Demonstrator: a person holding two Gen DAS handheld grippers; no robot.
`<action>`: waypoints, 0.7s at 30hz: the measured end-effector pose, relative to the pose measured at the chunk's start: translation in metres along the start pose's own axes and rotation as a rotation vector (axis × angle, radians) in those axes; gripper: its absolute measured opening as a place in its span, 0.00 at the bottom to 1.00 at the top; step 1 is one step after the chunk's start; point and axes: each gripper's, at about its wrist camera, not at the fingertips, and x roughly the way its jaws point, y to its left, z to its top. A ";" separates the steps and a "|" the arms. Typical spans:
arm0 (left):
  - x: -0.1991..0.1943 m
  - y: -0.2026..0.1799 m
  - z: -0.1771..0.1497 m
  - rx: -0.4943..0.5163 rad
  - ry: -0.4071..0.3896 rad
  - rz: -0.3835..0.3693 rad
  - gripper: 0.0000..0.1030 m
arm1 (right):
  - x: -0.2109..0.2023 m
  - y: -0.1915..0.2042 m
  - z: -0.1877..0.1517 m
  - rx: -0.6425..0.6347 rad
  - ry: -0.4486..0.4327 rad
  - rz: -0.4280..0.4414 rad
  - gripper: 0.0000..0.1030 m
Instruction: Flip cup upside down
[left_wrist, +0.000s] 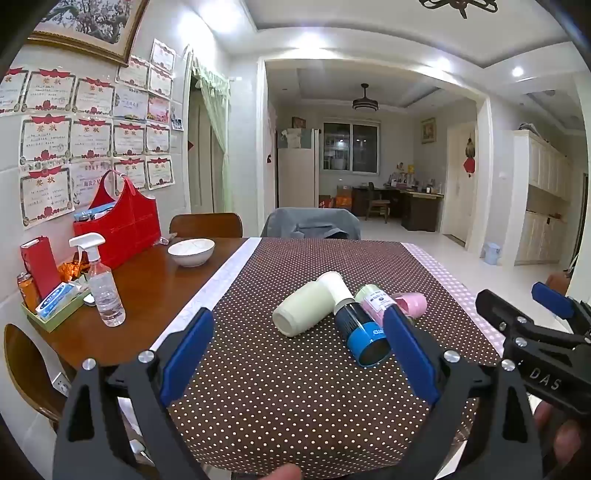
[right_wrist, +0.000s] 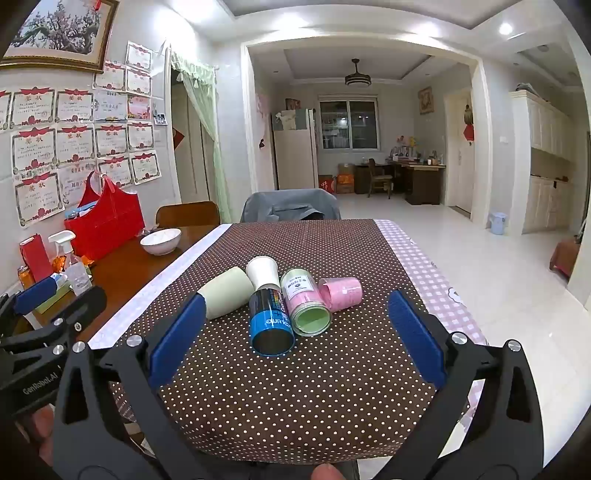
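Several cups lie on their sides in a cluster on the brown dotted cloth (left_wrist: 295, 398): a pale green cup (left_wrist: 301, 308) (right_wrist: 227, 297), a black and blue cup (left_wrist: 364, 338) (right_wrist: 271, 326) with a white cup (left_wrist: 334, 286) (right_wrist: 263, 272) behind it, a pink and green labelled cup (left_wrist: 371, 297) (right_wrist: 306, 306), and a pink cup (left_wrist: 412, 304) (right_wrist: 341, 291). My left gripper (left_wrist: 299, 332) is open and empty, short of the cluster. My right gripper (right_wrist: 295, 317) is open and empty, also short of it. Each gripper shows at the edge of the other's view.
A white bowl (left_wrist: 191, 252), a spray bottle (left_wrist: 103, 284), a red bag (left_wrist: 120, 225) and a tray of small items (left_wrist: 55, 302) stand on the bare wood at the left. Chairs stand at the far end (left_wrist: 310, 223) and left (left_wrist: 22, 369). The table's right edge drops to the floor.
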 end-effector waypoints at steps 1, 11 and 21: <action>0.000 0.000 0.000 0.001 0.000 0.000 0.88 | 0.000 0.000 0.000 -0.001 0.000 -0.001 0.94; 0.003 -0.002 0.001 0.004 0.000 -0.002 0.88 | 0.000 0.000 0.000 0.004 -0.002 0.001 0.94; 0.002 -0.004 -0.001 0.010 0.000 -0.008 0.88 | -0.004 -0.003 0.003 0.007 -0.004 0.001 0.94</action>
